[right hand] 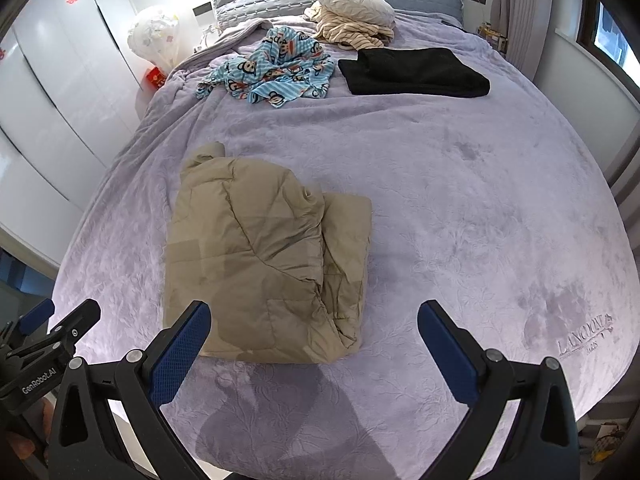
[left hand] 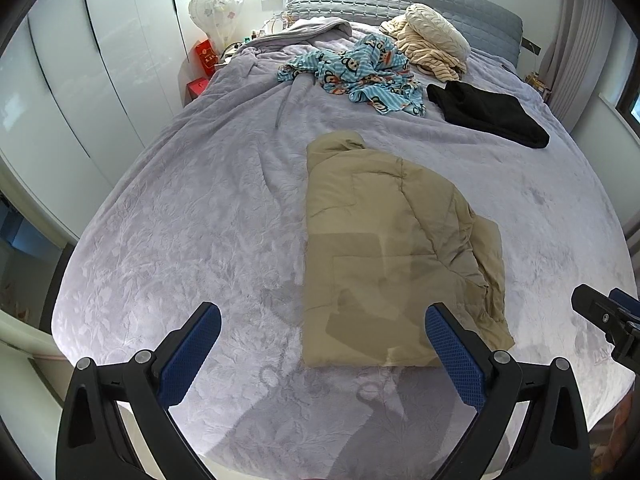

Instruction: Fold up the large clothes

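Note:
A tan padded jacket (left hand: 384,248) lies folded into a thick rectangle on the lilac bedspread (left hand: 192,216), near the foot of the bed; it also shows in the right wrist view (right hand: 264,264). My left gripper (left hand: 322,322) is open and empty, held above the bed just short of the jacket's near edge. My right gripper (right hand: 314,320) is open and empty, its left finger over the jacket's near corner. Each gripper shows at the edge of the other's view, the right one (left hand: 608,316) and the left one (right hand: 52,332).
Farther up the bed lie a blue striped monkey-print garment (right hand: 276,68), a folded black garment (right hand: 412,70) and a cream striped garment with a pillow (right hand: 352,12). White wardrobe doors (left hand: 80,80) stand on the left. Curtains and a window are at the right.

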Demonstrator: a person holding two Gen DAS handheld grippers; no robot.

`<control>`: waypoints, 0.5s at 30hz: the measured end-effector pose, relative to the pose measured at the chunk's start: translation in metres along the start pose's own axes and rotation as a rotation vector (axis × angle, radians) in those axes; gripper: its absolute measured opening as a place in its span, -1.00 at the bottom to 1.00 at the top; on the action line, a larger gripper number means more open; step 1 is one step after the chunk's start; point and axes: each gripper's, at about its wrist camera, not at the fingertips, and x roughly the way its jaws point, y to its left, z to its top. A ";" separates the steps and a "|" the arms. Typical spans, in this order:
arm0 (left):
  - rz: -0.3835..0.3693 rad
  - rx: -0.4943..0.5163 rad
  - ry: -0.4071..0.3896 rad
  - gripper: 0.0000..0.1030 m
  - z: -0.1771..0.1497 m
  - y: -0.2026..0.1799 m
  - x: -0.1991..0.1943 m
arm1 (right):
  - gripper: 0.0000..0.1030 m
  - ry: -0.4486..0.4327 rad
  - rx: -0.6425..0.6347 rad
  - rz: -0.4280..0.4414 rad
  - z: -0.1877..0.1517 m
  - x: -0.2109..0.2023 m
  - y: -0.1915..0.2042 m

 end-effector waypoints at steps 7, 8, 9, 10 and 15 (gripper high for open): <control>0.003 -0.004 -0.002 0.98 -0.001 0.001 -0.001 | 0.99 0.000 -0.001 -0.001 -0.001 0.000 0.001; 0.004 -0.007 -0.003 0.98 -0.003 0.002 -0.002 | 0.99 -0.001 -0.001 -0.001 -0.001 0.000 0.001; 0.004 -0.006 -0.002 0.98 -0.002 0.002 -0.002 | 0.99 -0.001 -0.001 -0.002 -0.001 0.000 0.002; 0.004 -0.006 -0.002 0.98 -0.002 0.002 -0.002 | 0.99 -0.001 0.000 -0.002 -0.001 0.000 0.002; 0.010 -0.011 -0.006 0.98 -0.003 0.003 -0.004 | 0.99 -0.001 -0.002 -0.003 -0.001 0.000 0.002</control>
